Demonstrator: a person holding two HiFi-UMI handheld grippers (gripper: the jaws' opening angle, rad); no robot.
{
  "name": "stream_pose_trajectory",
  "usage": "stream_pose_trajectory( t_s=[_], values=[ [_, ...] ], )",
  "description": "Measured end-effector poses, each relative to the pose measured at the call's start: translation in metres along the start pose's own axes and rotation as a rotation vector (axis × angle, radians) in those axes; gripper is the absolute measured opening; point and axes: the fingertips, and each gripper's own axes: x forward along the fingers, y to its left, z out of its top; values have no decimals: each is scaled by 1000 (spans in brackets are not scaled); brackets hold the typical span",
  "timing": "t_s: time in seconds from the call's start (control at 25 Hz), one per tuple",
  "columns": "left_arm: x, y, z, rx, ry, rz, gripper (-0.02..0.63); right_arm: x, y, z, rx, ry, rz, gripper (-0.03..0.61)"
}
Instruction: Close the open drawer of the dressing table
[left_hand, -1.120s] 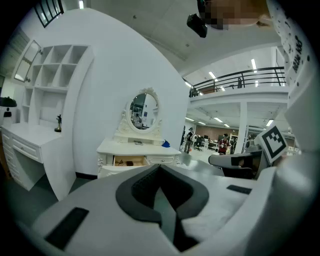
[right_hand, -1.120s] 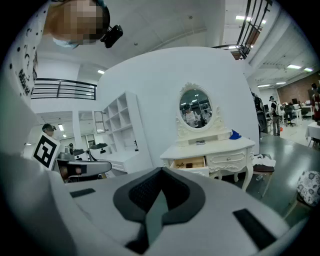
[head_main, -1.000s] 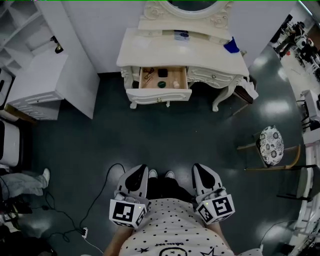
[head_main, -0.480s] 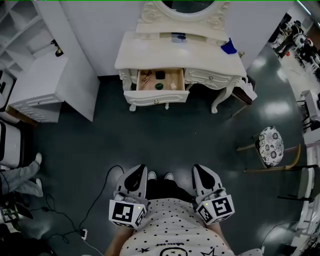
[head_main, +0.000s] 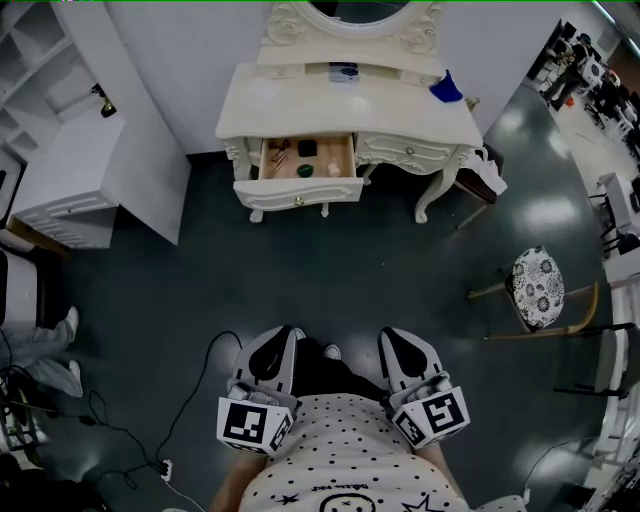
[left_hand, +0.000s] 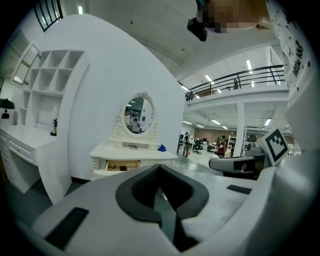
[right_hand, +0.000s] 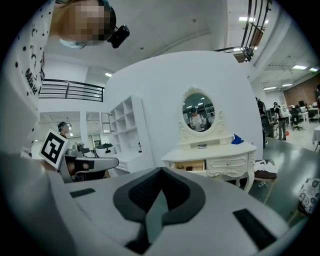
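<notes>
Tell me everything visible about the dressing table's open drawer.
The drawer sits in the white dressing table, on the left in the head view, and is pulled well out. Its front is white with a curved, carved edge and a small knob at the middle. The inside looks like bare light wood. A few small items lie in it, among them a round green thing and a black thing. No gripper touches it.
</notes>
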Motion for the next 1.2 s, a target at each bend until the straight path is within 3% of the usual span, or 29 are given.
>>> stream_pose_trajectory(
  t_s=[0.4, 0.84, 0.96, 1.2],
  values=[
    [46, 37, 1, -19, 24, -15, 12, 47, -25, 10, -2, 15, -37, 9],
    [127, 110, 55, 27, -1, -47, 12, 132, -54, 59, -29, 8, -90, 9],
    [139, 123, 56, 60, 17, -52, 12, 146, -54, 62, -25, 1, -87, 11],
    [154, 133, 57, 48, 29, -94, 12, 170, -52, 63, 3, 7, -39, 12]
  ],
)
